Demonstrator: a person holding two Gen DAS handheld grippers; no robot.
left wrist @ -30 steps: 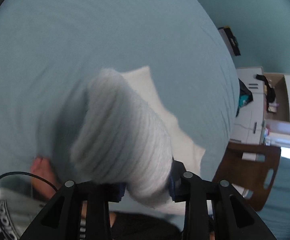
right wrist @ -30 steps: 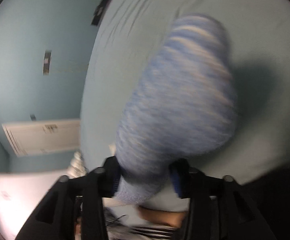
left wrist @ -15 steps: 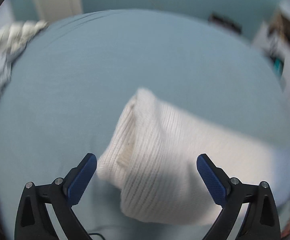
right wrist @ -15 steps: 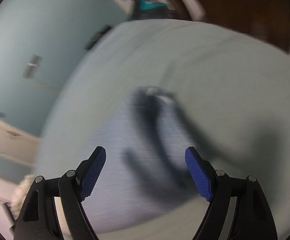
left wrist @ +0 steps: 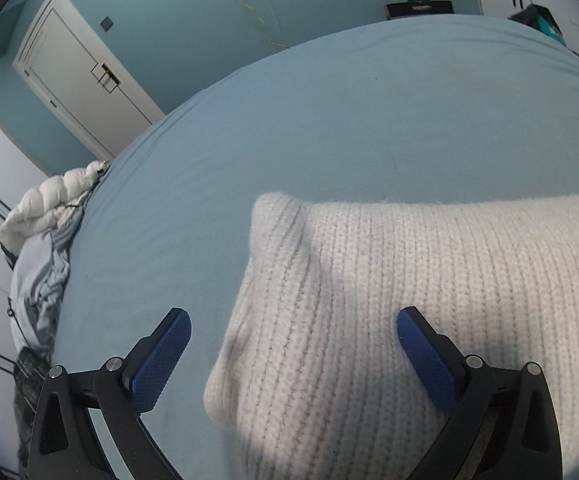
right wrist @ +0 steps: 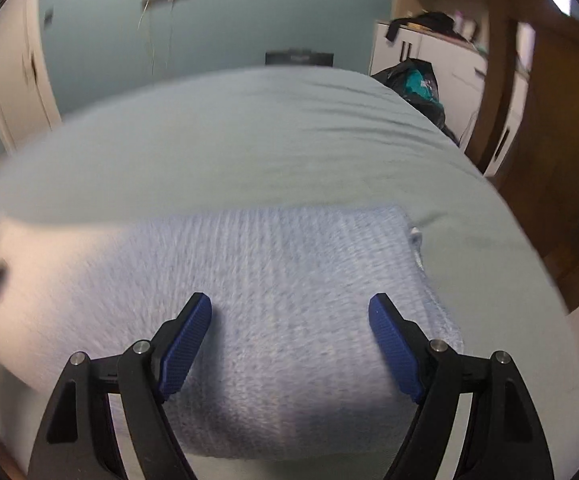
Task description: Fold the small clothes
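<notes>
A folded knitted garment lies flat on the pale blue bed sheet. In the left wrist view its cream-white end fills the lower right, with a folded edge at its left side. In the right wrist view its light blue end lies in the middle, turning white toward the left. My left gripper is open wide above the white end's left edge, its blue pads clear of the knit. My right gripper is open over the blue end, holding nothing.
A white puffy jacket and crumpled grey-blue clothes are piled at the bed's left edge, with a white door behind. On the right stand a wooden chair, white cabinets and a dark bag.
A second ago each gripper was shut on an end of the knit, holding it up. Both have opened and let go; the garment now lies folded on the bed. Both views rolled upright.
</notes>
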